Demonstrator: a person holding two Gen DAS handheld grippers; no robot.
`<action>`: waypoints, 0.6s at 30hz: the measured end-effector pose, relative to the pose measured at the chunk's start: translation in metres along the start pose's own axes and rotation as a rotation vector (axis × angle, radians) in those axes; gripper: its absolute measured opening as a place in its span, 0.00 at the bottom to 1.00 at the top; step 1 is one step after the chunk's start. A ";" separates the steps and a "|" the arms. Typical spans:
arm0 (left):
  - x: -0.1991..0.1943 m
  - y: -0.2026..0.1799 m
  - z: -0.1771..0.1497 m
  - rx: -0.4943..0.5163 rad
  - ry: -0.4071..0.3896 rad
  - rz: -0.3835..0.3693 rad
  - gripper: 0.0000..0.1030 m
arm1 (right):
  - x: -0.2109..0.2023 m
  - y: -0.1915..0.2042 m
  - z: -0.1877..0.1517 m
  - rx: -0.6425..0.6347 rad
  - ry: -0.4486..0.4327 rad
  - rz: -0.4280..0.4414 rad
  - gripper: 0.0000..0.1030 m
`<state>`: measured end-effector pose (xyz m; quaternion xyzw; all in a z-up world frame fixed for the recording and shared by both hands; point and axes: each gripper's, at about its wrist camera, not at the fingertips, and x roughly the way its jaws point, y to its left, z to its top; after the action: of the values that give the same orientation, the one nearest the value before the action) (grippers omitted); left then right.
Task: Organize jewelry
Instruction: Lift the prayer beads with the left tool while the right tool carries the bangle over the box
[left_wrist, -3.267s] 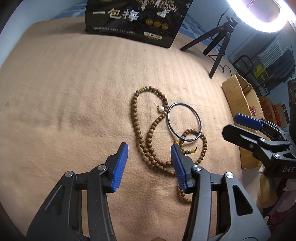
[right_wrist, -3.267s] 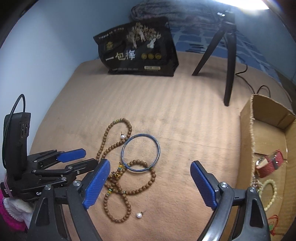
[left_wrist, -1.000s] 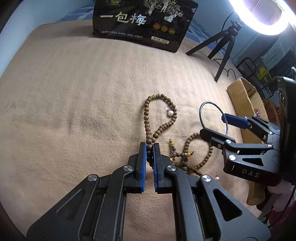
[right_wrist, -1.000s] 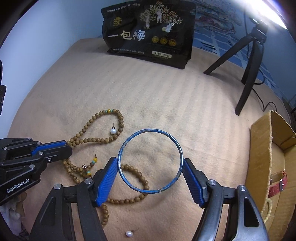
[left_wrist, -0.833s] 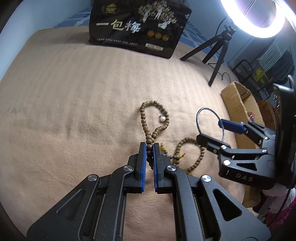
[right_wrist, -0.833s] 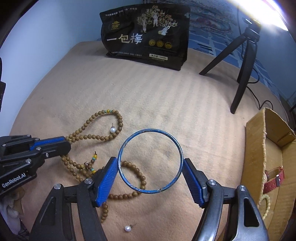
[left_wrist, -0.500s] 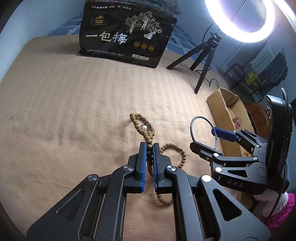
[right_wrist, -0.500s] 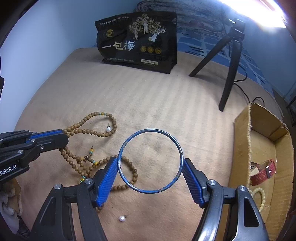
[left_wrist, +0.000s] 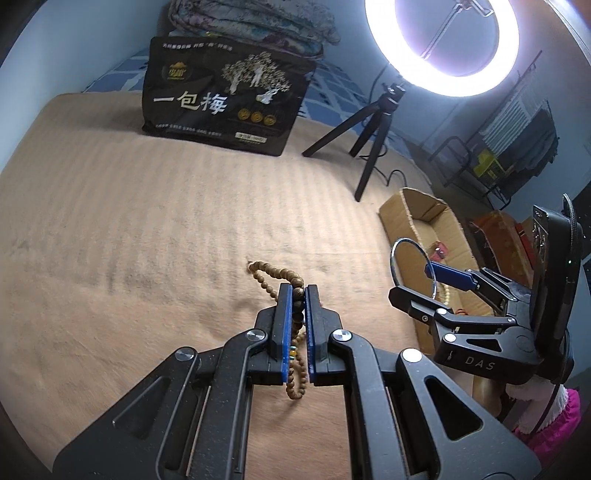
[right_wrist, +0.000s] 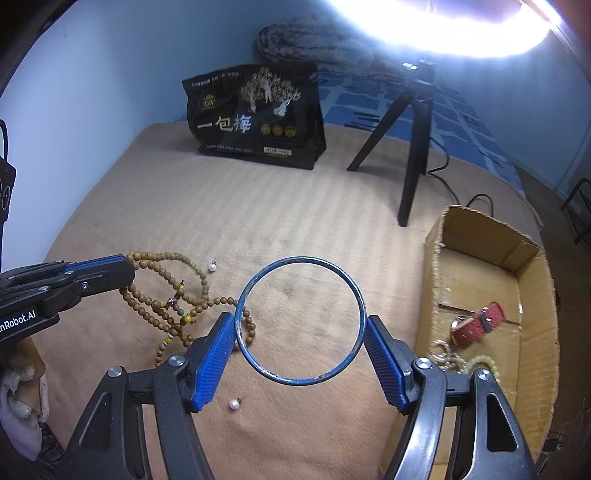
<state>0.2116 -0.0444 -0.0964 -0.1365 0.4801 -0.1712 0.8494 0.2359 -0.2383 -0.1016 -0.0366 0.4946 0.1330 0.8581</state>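
- The wooden bead strand (left_wrist: 294, 295) is pinched between the closed jaws of the left gripper (left_wrist: 295, 291), its loops trailing on the blanket (left_wrist: 147, 221).
- The blue bangle (right_wrist: 300, 321) is clamped across its width by the right gripper (right_wrist: 300, 326), near the cardboard box (right_wrist: 532, 266).
- The bangle should be released low inside the box; the beads should be lifted slowly so snagging is avoided.

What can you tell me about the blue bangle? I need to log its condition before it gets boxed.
The blue bangle is a thin, rigid, closed ring, metal by its look, with blue finish worn to pale specks along its lower left arc. The right gripper holds it by opposite sides between its blue jaws, lifted off the tan blanket, and nothing else touches it. The cardboard box sits just to its right.
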 end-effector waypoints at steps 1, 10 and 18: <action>-0.002 -0.002 0.000 0.000 -0.002 -0.004 0.04 | -0.004 -0.002 -0.001 0.005 -0.005 -0.001 0.71; -0.025 -0.021 -0.001 0.005 -0.042 -0.031 0.04 | -0.041 -0.017 -0.010 0.027 -0.052 -0.030 0.71; -0.051 -0.040 0.005 0.025 -0.085 -0.044 0.04 | -0.072 -0.034 -0.020 0.054 -0.086 -0.055 0.71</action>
<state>0.1852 -0.0586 -0.0393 -0.1437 0.4384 -0.1901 0.8666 0.1933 -0.2884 -0.0524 -0.0213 0.4595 0.0977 0.8825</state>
